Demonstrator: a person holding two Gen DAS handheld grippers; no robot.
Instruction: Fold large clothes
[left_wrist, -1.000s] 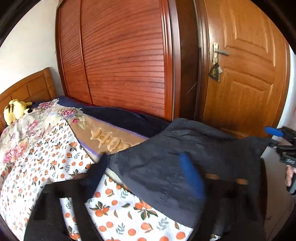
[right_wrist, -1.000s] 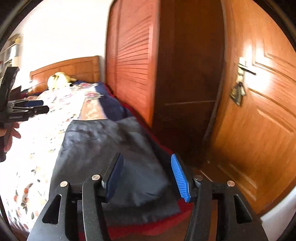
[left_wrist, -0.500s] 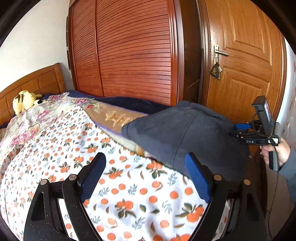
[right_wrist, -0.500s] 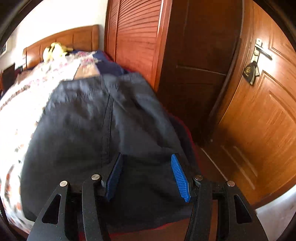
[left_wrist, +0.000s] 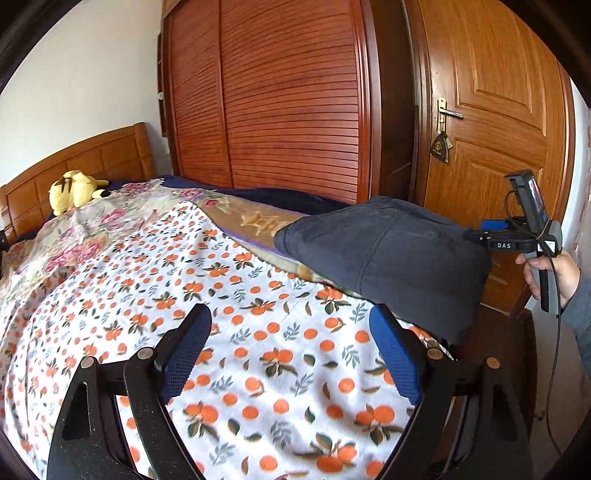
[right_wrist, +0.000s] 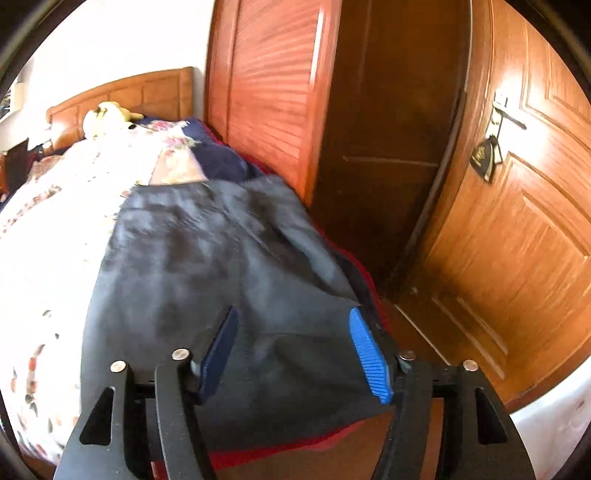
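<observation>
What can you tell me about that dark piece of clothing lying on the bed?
The dark garment is navy-grey, soft and matte, with a stitched seam running down it. It lies folded in a thick bundle at the bed's foot corner, resting on the orange-print blanket and drooping over the edge. The right tool hovers over it with fingers apart; whether they touch it is unclear.

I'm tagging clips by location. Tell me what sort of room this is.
Most likely a home bedroom: a bed with a wooden headboard and orange-print cover, a louvred wardrobe beside it, and a panelled door. A dark garment lies on the bed.
</observation>
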